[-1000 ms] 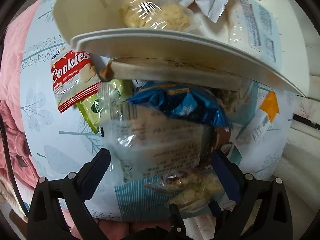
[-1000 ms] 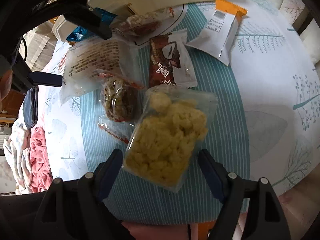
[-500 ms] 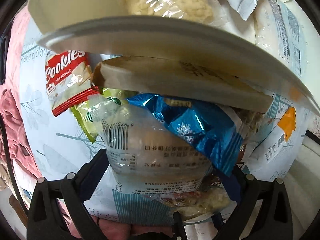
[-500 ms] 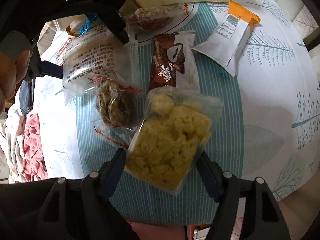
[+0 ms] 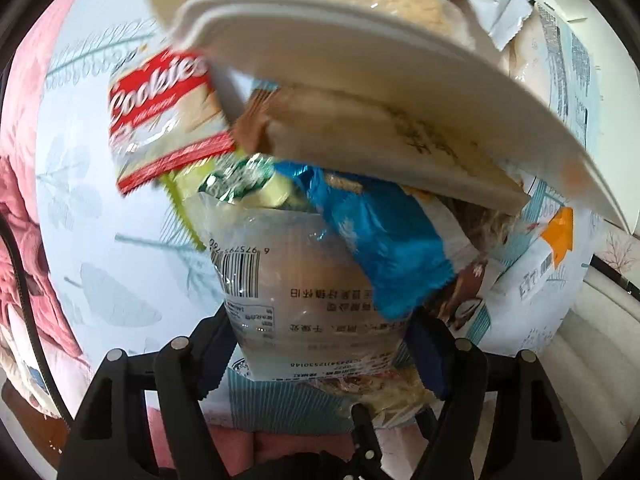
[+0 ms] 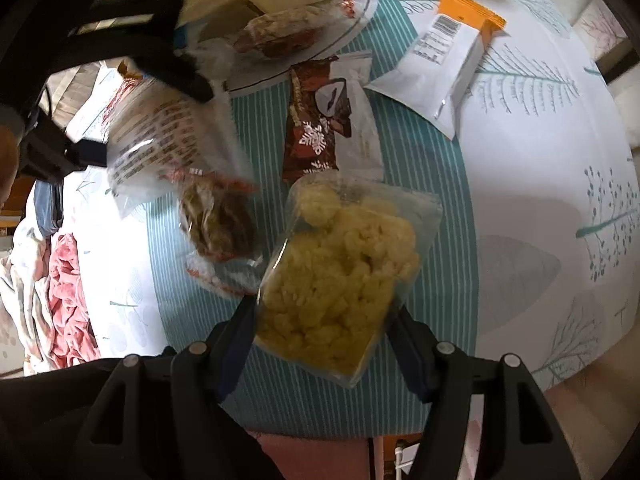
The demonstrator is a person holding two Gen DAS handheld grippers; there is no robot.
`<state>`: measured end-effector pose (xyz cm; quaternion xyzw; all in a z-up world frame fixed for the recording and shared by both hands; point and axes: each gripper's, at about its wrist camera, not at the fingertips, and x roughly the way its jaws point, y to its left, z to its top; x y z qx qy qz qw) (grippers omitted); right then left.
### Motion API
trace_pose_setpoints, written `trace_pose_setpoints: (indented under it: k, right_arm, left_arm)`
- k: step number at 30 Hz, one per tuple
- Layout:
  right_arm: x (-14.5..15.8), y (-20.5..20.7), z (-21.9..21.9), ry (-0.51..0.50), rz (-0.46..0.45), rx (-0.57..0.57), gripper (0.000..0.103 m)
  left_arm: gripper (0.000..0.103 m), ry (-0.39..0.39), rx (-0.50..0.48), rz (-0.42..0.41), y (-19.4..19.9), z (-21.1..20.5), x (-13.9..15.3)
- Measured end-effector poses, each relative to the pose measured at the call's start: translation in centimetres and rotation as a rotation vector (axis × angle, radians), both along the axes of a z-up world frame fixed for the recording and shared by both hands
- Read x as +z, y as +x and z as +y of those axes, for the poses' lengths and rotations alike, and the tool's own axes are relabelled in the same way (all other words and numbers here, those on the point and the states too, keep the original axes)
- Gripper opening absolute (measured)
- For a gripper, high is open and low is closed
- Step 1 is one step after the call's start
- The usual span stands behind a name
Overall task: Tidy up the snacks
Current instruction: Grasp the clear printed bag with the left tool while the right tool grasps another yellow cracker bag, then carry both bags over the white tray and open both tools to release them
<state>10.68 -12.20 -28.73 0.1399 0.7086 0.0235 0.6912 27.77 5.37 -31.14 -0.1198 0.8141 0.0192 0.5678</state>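
Closing both claws — left claw (image 5: 320, 344) around printed clear packet (image 5: 304, 280) | right claw (image 6: 320, 344) around yellow-snack bag (image 6: 340, 272) | leaf-print tablecloth (image 6: 540, 160).

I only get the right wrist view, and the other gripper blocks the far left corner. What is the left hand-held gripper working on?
Observer: The left hand-held gripper has the clear plastic bag with a barcode and printed text between its closing jaws.
Operator: Anything lying on that bag?
Observer: A crinkled blue foil packet overlaps its far right corner.
Operator: And beyond it?
Observer: A red-and-white "Cookies" packet is partly hidden by the rim of the white plastic container.
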Motion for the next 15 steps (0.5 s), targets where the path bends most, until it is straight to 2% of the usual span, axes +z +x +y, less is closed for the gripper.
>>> trace_pose_setpoints:
  k: [4, 15]
  right_arm:
    - [0.5, -0.7, -0.5, 0.003, 0.001, -0.031, 0.064]
    - [2.9, -2.8, -2.0, 0.016, -0.035, -0.134, 0.064]
  left_arm:
    - [0.075, -0.028, 0.008, 0.005, -1.1, 0.8, 0.7]
    - [0.075, -0.108, 0.016, -0.070, -4.6, 3.6, 5.4]
